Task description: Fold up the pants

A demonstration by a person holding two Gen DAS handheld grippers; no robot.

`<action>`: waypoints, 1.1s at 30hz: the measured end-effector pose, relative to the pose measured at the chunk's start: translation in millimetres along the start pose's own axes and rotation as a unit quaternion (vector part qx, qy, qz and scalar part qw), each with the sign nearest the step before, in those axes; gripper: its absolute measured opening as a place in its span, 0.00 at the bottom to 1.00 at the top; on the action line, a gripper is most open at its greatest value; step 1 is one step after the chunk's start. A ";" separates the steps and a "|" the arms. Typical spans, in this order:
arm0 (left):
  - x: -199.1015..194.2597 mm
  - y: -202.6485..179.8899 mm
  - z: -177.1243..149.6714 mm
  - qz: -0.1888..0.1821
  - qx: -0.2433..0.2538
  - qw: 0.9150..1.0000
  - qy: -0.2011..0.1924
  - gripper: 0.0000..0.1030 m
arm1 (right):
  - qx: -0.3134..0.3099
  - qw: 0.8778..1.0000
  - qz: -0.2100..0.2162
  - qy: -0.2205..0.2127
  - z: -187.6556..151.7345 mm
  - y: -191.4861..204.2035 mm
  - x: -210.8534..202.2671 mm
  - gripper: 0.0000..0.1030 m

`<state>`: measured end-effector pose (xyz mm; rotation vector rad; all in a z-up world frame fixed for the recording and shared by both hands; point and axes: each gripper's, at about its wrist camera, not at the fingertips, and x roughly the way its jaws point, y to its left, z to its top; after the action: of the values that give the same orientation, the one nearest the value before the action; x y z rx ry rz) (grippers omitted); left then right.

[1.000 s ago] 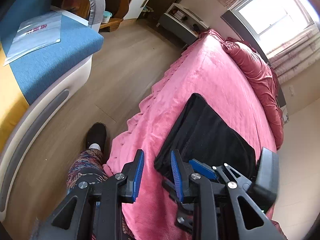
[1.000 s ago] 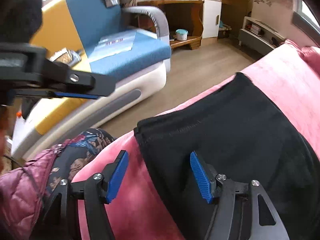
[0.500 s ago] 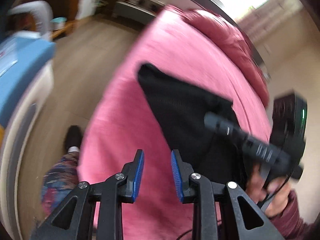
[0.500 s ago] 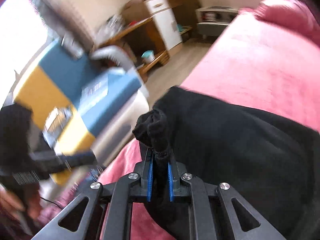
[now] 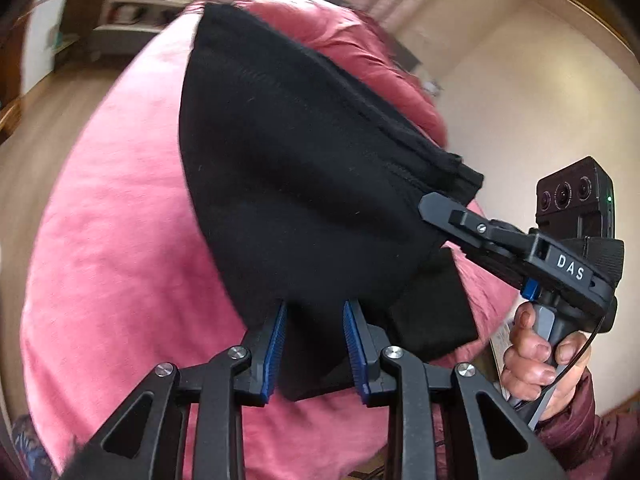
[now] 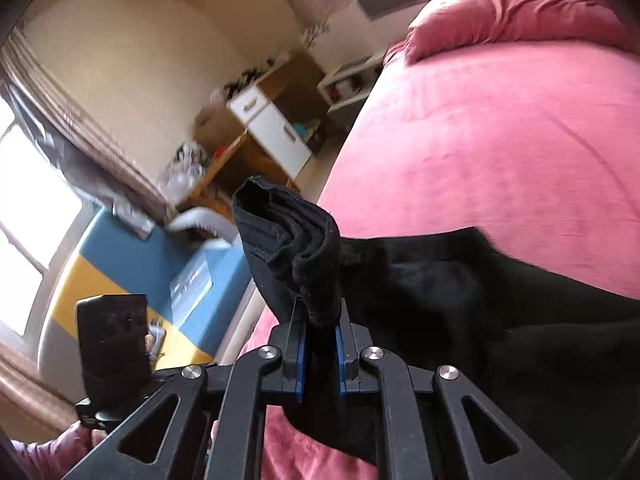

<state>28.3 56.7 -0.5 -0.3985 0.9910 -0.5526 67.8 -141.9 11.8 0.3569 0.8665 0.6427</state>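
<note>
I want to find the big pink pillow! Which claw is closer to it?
Right, I think. The right claw points toward the pillow, clamping the pants; the left claw sits beside it, slightly farther back.

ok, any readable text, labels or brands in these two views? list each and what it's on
"DAS": white letters on the black body of the right gripper, seen in the left wrist view.
Printed sheet on the blue sofa seat, right wrist view: print too blurred to read.
Nothing readable on the black pants.

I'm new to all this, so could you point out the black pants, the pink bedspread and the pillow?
black pants (image 5: 304, 184), left wrist view, middle of the lifted cloth
pink bedspread (image 6: 500, 152), right wrist view, bare flat surface
pillow (image 6: 516, 8), right wrist view, its top
</note>
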 end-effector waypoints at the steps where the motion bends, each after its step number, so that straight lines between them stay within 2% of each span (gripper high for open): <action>1: 4.8 -9.8 1.0 -0.013 0.015 1.000 0.004 0.29 | 0.009 1.000 -0.006 -0.010 -1.2 -5.5 -13.4 0.11; 8: 34.4 -49.8 4.9 -0.064 0.071 0.995 0.035 0.30 | 0.072 0.992 -0.080 -0.064 -23.4 -57.3 -109.6 0.11; 15: 67.7 -69.8 5.5 -0.079 0.089 0.990 0.076 0.30 | 0.152 0.973 -0.164 -0.063 -70.2 -117.2 -166.8 0.11; 20: 82.1 -79.8 10.2 -0.082 0.106 0.987 0.092 0.30 | 0.203 0.959 -0.195 -0.042 -99.8 -152.4 -167.1 0.11; 24: 94.0 -89.8 8.9 -0.083 0.116 0.984 0.105 0.30 | 0.219 0.953 -0.206 -0.030 -113.5 -163.3 -167.2 0.11; 28: 112.8 -99.6 5.6 -0.082 0.124 0.981 0.120 0.30 | 0.220 0.954 -0.202 -0.027 -114.7 -163.8 -172.0 0.11; 31: 125.6 -107.5 -0.2 -0.057 0.128 0.981 0.133 0.30 | 0.238 0.951 -0.197 -0.025 -119.3 -173.7 -166.3 0.19; 33: 126.1 -110.4 -1.0 -0.061 0.126 0.981 0.132 0.30 | 0.246 0.949 -0.193 -0.032 -123.1 -175.7 -172.4 0.26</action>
<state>53.6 -107.2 -24.8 -0.1618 1.1386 -0.8483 -46.6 -383.0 -55.3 0.6331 0.9977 0.0420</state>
